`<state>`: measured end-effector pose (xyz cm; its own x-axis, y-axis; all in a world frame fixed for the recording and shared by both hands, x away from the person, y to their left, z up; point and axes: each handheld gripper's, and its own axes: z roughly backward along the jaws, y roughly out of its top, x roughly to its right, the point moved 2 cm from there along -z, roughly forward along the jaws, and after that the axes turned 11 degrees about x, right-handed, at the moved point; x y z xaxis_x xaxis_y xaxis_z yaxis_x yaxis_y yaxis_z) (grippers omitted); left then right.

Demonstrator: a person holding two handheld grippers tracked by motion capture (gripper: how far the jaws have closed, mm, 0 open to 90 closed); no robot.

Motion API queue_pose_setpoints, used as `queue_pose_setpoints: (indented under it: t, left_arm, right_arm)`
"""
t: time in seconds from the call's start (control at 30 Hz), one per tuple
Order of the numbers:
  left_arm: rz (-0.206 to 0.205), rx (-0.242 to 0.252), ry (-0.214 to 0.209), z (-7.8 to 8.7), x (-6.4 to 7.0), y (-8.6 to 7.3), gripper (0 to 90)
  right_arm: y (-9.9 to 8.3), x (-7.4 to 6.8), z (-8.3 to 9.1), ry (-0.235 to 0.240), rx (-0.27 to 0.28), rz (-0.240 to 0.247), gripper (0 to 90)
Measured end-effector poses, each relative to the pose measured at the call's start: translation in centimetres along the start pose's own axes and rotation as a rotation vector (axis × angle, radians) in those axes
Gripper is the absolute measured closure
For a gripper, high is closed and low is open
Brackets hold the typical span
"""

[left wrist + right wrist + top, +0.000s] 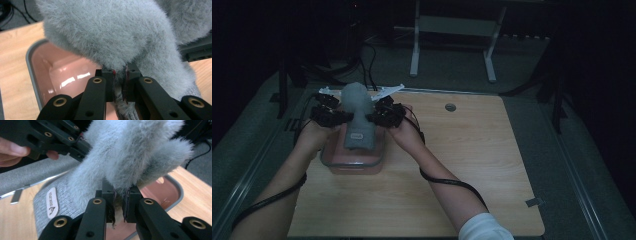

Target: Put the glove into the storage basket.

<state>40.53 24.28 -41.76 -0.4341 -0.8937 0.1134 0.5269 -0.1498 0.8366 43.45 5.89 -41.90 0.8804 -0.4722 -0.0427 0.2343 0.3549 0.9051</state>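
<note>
1. High view: I see one grey hat (357,112) over one pink tub (354,161) at the table's (472,165) left side. Its long axis runs away from me, fuzzy end far, label end near. My left gripper (343,116) and right gripper (371,118) flank it.
2. Left gripper view: my jaws are nearly closed, pinching the hat's (112,32) fuzzy edge above the tub (31,65).
3. Right gripper view: my jaws are likewise nearly closed on fuzz; one label (52,202) shows.

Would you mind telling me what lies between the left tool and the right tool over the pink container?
The grey fuzzy glove lies between the left tool and right tool, each pinching one side of it above the pink container, as the high view shows.
</note>
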Motion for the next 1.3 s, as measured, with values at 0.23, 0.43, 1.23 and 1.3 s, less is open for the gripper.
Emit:
queue_pose_setpoints:
  t: [0.23, 0.43, 1.23, 1.3]
  left_arm:
    - [0.039, -0.057, 0.030, -2.3, -1.2, -3.0, 83.2]
    - [0.054, -0.159, 0.056, -4.2, -1.9, -4.7, 83.1]
    - [0.008, -0.327, 0.154, -8.3, -2.6, -6.8, 55.5]
    - [0.014, -0.287, 0.165, -7.8, -2.7, -6.3, 49.9]
  right_arm:
    - [-2.9, 0.0, -3.1, -0.026, -0.064, -0.024, 82.1]
    - [-4.5, 0.0, -5.0, -0.036, -0.138, -0.039, 82.1]
    - [-5.6, 0.9, -6.0, -0.044, -0.293, -0.056, 39.6]
    - [-5.5, 0.9, -5.7, -0.043, -0.289, -0.057, 38.6]
